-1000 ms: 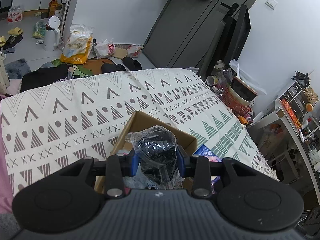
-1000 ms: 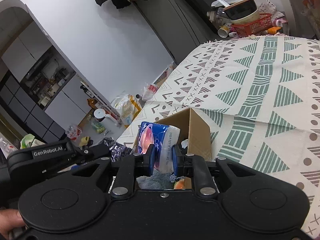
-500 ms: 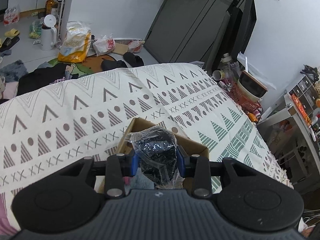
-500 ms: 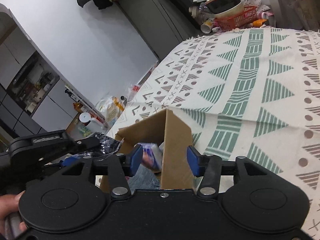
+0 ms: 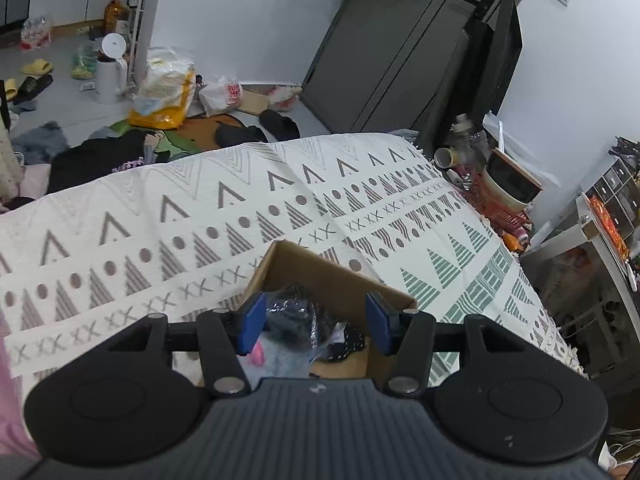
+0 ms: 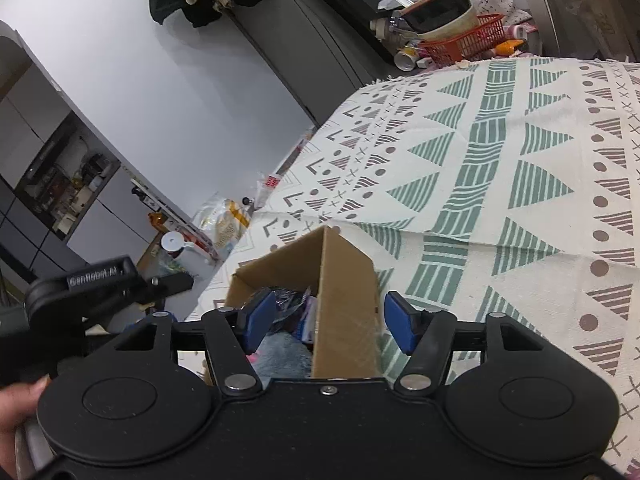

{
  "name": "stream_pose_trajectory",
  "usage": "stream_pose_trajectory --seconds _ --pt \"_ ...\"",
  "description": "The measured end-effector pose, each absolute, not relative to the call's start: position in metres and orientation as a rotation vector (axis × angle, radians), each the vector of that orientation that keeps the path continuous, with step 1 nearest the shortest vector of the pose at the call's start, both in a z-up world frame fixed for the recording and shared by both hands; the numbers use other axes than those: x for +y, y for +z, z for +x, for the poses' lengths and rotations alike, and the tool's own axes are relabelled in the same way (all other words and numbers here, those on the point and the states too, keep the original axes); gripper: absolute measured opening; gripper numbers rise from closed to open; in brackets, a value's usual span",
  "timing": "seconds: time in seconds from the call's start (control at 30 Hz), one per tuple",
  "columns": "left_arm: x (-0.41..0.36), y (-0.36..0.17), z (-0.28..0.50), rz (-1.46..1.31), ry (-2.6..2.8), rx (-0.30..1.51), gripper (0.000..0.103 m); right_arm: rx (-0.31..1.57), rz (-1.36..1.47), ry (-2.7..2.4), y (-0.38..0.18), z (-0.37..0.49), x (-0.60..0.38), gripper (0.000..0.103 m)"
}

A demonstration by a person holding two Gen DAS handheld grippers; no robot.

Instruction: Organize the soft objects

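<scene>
Both tools sit nearest, over the open top of a cardboard box [image 5: 332,280], likely because that box is the collection point for the soft stuff. Left tool [image 5: 316,322]: blue pads spread wide, released, nothing pinched between them. Just under it, inside the box, a black item in crinkly clear plastic [image 5: 294,314] lies loose on top of a grey-blue fluffy cloth [image 5: 280,360] with a bit of pink beside it. Looks dropped in, not arranged.

Right tool [image 6: 330,322]: also released, pads apart, straddling the box's near right wall, empty. A blue-and-white packet [image 6: 306,320] shows low inside against that wall, partly hidden, so I can't tell how it lies.

Box stands on a patterned cloth [image 5: 200,216] spread over a bed or worktop, can't tell which. Cloth around the box is bare of other soft items in view.

Farther off: yellow bag [image 5: 166,96] and white kettle [image 5: 110,68] on the floor, red basket [image 6: 464,42] past the far edge.
</scene>
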State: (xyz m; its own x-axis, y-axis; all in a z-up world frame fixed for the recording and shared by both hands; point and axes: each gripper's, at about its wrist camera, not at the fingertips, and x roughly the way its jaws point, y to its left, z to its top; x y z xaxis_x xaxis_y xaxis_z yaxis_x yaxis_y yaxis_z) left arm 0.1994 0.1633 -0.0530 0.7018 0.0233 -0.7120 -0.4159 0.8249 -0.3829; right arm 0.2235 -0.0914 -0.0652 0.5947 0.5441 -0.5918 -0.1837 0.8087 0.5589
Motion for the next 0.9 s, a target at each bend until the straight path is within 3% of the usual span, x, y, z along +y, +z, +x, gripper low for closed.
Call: stream_pose_trajectory --seconds 0.17,0.2,0.4,0.5,0.9 --pt "0.156 -0.041 0.174 -0.518 0.301 0.769 0.054 0.831 0.445 0.45 -0.053 0.218 -0.092 0.085" --pt "0.152 -0.038 0.168 -0.502 0.325 0.779 0.06 0.829 0.418 0.447 -0.049 0.216 -0.091 0.088" --pt "0.134 -0.016 0.141 -0.409 0.346 0.771 0.077 0.802 0.317 0.452 -0.029 0.202 -0.094 0.097" --pt "0.129 -0.004 0.127 -0.392 0.348 0.762 0.08 0.8 0.302 0.449 -0.018 0.194 -0.1 0.103" --pt "0.114 0.042 0.069 -0.362 0.334 0.743 0.09 0.768 0.252 0.443 0.027 0.175 -0.109 0.103"
